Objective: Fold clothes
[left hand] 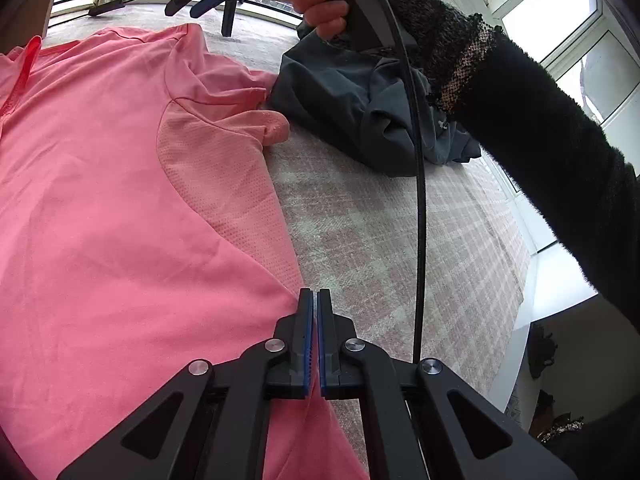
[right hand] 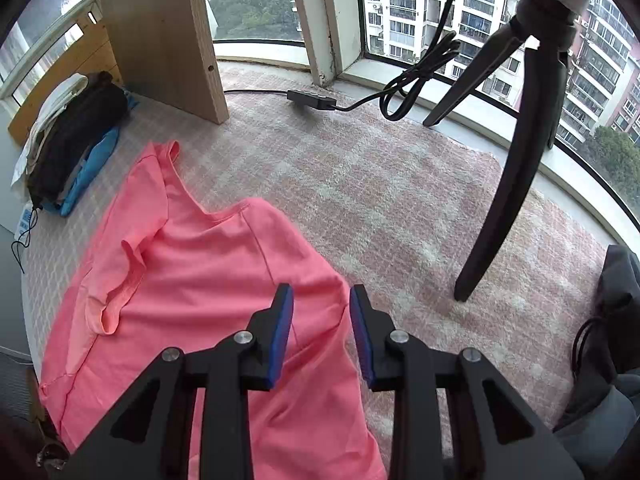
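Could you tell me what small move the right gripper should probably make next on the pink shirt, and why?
Probably lower the right gripper and close it on the pink shirt edge below. Its jaws stand open above that edge, holding nothing, while the left gripper looks already shut at the shirt's side edge, so both would then hold cloth for a fold.

A pink-and-white checked rug (right hand: 400,200) carries the pink shirt (right hand: 208,280) (spread flat), with a grey garment (left hand: 360,108) bunched beyond it.

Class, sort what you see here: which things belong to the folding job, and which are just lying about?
Belongs to the job:
pink T-shirt
left tool
right tool
dark grey garment

Lying about:
power strip
tripod
stacked clothes
wooden panel
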`<state>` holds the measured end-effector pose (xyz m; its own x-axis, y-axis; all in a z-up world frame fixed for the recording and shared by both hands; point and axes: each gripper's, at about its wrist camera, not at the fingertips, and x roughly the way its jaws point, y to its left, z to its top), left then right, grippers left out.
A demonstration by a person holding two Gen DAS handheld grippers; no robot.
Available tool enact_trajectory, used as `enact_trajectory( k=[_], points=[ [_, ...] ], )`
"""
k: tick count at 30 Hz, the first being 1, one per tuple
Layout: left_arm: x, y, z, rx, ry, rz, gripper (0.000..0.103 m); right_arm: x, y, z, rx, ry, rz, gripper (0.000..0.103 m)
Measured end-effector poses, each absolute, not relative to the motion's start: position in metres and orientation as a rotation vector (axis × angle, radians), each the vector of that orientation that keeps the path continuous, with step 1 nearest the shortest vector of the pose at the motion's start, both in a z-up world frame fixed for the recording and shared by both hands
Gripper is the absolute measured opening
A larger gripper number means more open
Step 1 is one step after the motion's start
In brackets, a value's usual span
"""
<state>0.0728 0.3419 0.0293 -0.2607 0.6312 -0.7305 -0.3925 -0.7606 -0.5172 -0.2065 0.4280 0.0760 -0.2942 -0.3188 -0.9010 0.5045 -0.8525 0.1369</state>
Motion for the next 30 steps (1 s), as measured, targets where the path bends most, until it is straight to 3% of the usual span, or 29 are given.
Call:
enact_trajectory(
  k=[9,10,11,16,21,24,30],
  points=[
    [0.087,0.326,0.044,-1.33,-0.322,2.064,0.002,-0.153,0.479,0.053,1.57,0.376,-2.134,0.029],
    [0.088,0.327,0.045,-1.331,-0.319,2.062,0.002,-0.15,0.481,0.054,1.566,0.39,-2.159,0.025],
    [0.09,0.326,0.046,-1.333,-0.313,2.064,0.002,-0.148,0.482,0.055,1.56,0.405,-2.185,0.004],
    [0.105,0.325,0.052,-1.344,-0.283,2.068,0.006,-0.135,0.491,0.061,1.532,0.476,-2.311,0.001],
    [0.132,0.311,0.058,-1.355,-0.283,2.071,0.01,-0.131,0.515,0.077,1.576,0.274,-2.342,0.003],
    [0.151,0.297,0.065,-1.355,-0.263,2.105,0.011,-0.116,0.525,0.096,1.54,0.144,-2.351,0.015],
    [0.19,0.256,0.077,-1.372,-0.262,2.172,0.012,-0.034,0.541,0.144,1.431,-0.116,-2.28,0.016]
  ],
)
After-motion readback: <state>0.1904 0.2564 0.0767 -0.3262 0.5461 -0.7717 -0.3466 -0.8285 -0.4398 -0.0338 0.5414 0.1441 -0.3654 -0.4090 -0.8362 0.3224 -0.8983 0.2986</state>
